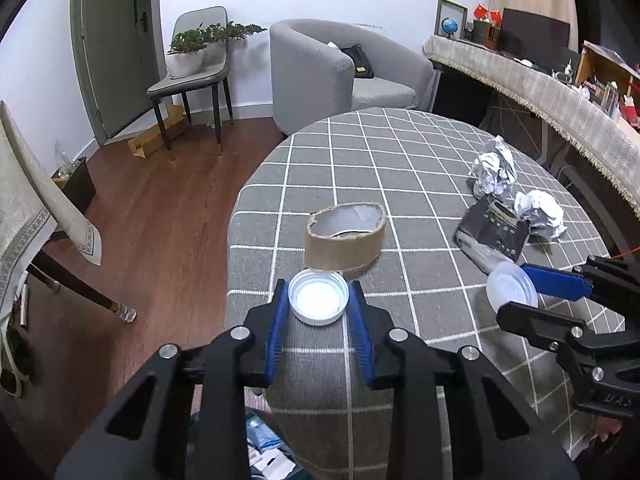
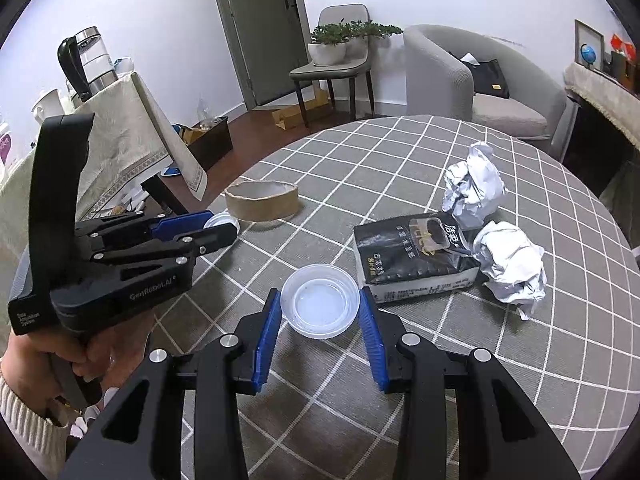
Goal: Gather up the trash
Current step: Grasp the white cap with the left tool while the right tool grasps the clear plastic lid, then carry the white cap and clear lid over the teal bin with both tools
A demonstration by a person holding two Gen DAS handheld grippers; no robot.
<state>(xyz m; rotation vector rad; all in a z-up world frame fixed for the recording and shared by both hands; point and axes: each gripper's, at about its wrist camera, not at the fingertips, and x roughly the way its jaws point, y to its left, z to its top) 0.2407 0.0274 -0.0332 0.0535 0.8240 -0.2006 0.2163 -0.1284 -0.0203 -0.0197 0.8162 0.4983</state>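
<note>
My left gripper (image 1: 319, 298) is shut on a white bottle cap (image 1: 319, 298), held over the near left edge of the round table (image 1: 360, 152). My right gripper (image 2: 320, 306) is shut on a clear plastic lid (image 2: 320, 306), held just above the tablecloth. A brown tape roll (image 1: 344, 240) lies just beyond the cap. A black food packet (image 2: 416, 258) and two crumpled paper balls (image 2: 472, 190) (image 2: 510, 266) lie on the table to the right. In the right wrist view the left gripper (image 2: 216, 228) shows at the left with the cap.
A grey armchair (image 1: 320, 72) and a chair with a potted plant (image 1: 192, 60) stand beyond the table. A dark bin (image 1: 76, 180) stands on the wooden floor at left. A cloth-covered side table with a kettle (image 2: 84, 64) is at the left, a long counter (image 1: 560, 96) at the right.
</note>
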